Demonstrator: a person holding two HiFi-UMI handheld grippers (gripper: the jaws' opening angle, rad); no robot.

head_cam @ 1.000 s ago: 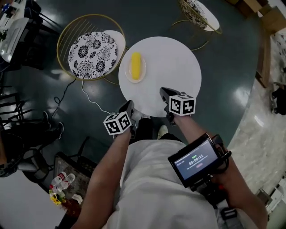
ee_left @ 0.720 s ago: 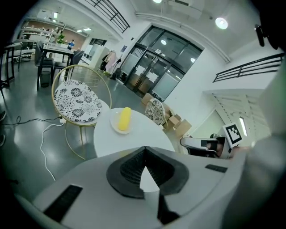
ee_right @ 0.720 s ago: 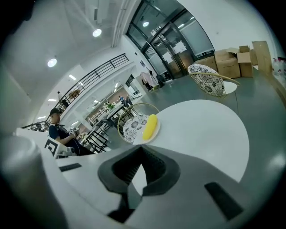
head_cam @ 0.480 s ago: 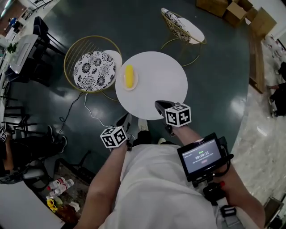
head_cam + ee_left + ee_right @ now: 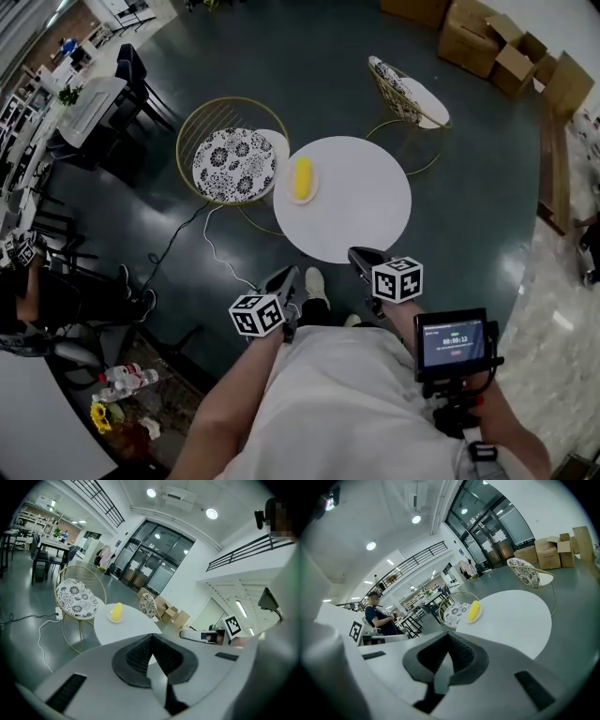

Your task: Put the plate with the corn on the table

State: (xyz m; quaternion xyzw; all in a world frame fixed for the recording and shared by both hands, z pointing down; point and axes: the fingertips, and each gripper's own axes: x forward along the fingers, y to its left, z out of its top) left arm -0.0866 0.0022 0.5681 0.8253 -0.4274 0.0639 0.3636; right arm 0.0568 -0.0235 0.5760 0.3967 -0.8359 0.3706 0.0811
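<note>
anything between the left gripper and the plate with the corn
Nothing visible does. The plate, corn on it, sits on the table at the edge beside the patterned chair; only bare table and floor lie between it and the left gripper, jaws together.

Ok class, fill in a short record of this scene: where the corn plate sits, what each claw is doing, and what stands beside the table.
plate: on the round white table, near its left edge
corn: lying on the plate
left claw: shut, empty, short of the table
right claw: shut, empty, by the table's near edge
beside table: patterned chair next to the plate
</note>
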